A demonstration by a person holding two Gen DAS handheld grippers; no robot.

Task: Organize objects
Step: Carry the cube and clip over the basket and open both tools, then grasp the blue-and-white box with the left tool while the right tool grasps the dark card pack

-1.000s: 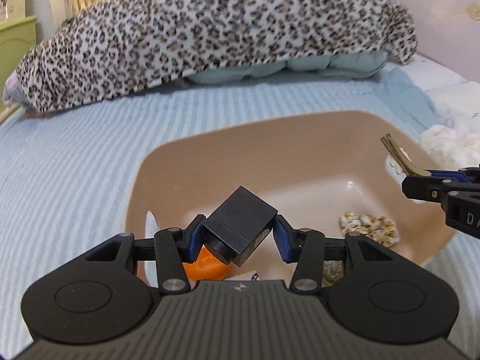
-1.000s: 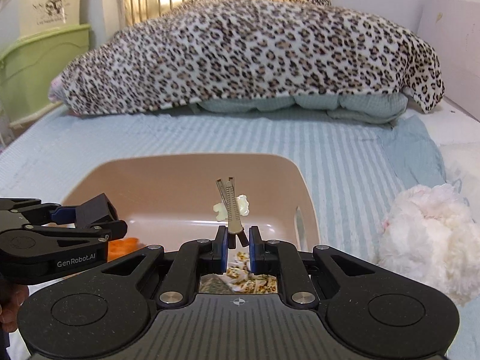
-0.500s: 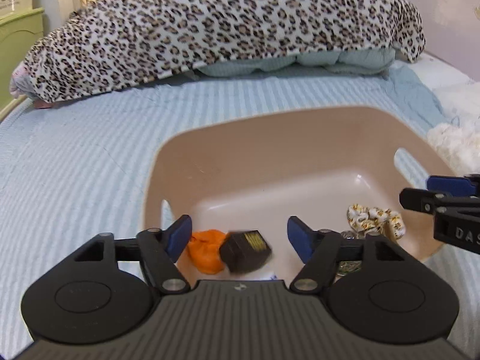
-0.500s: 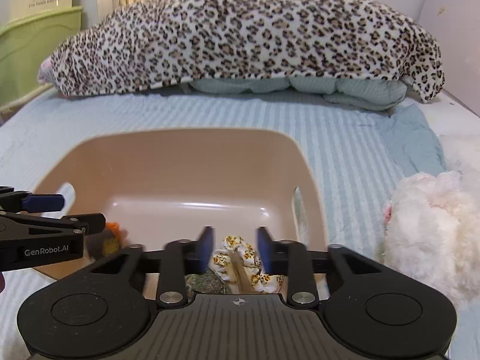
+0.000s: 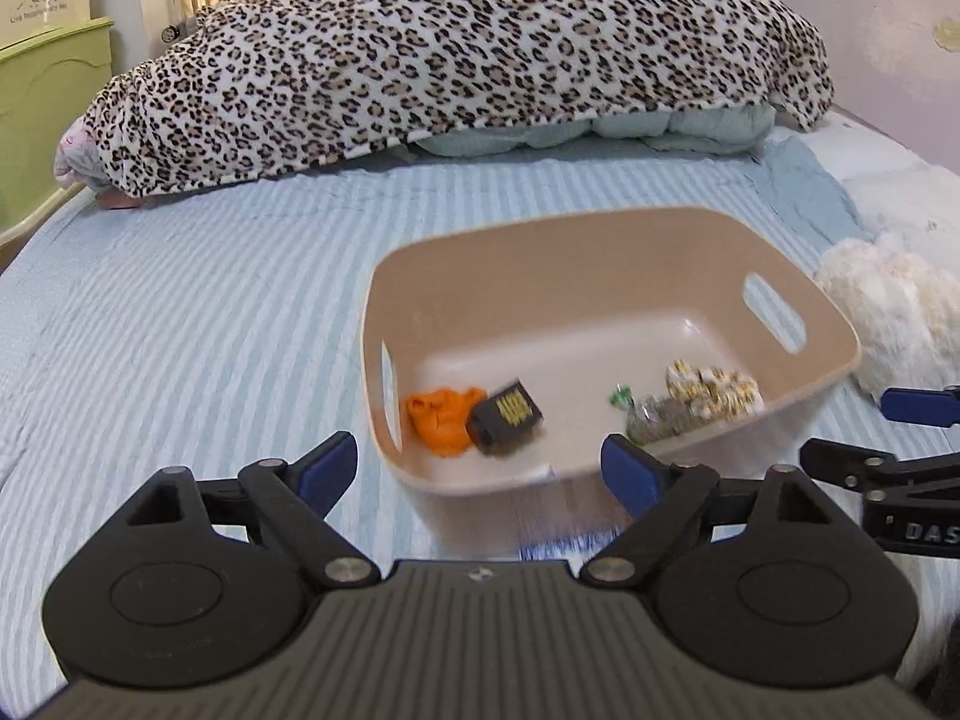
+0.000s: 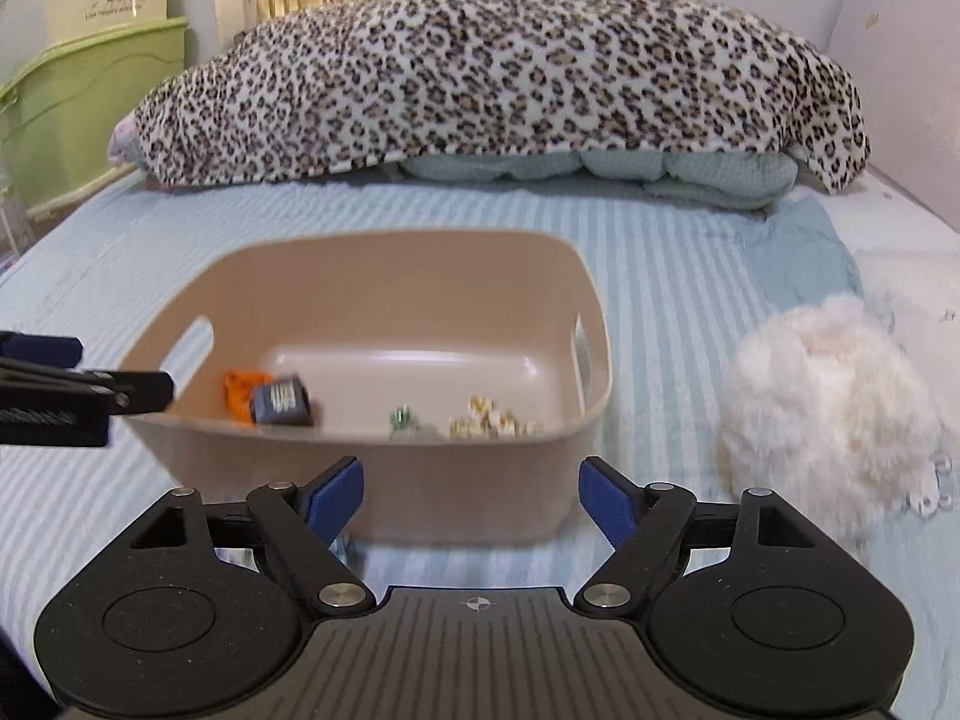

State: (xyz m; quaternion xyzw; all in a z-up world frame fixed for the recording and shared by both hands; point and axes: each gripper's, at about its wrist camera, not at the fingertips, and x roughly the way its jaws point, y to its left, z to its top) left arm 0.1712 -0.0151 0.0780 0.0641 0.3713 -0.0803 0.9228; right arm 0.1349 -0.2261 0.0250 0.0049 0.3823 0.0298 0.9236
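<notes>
on the bed: the striped blue bedspread (image 6: 678, 252) carries everything; the leopard blanket (image 6: 492, 72) is heaped across the far end, well apart from the work.
bin: the tan bin (image 5: 600, 240) sits mid-bed with its rim clear on all sides; both views now show it from further back and higher than half a second ago, so both claws have pulled out and away from it.
fluffy toy: a white fluffy toy (image 6: 828, 402) lies on the bedspread just beside the bin's right wall, not inside it; by my reading it is the likeliest thing left to put away.
left claw: the left claw (image 5: 477, 468) is spread wide and holds nothing; a second ago it pinched the black box, which now lies on the bin floor.
right claw: the right claw (image 6: 471, 495) is spread wide and empty too; the slim clip it carried a second ago is gone from its grip, presumably down among the bin's contents.
bin contents: black box (image 5: 506, 417) touches the orange piece (image 5: 441, 417) near the left wall; a patterned cluster (image 5: 714, 390) and a small green bit (image 5: 621, 397) lie toward the right wall.
meaning: two drops look finished, both claws free.
room: open bedspread lies left and in front of the bin; on the right the toy crowds the wall, and the two claws sit near each other there.
</notes>
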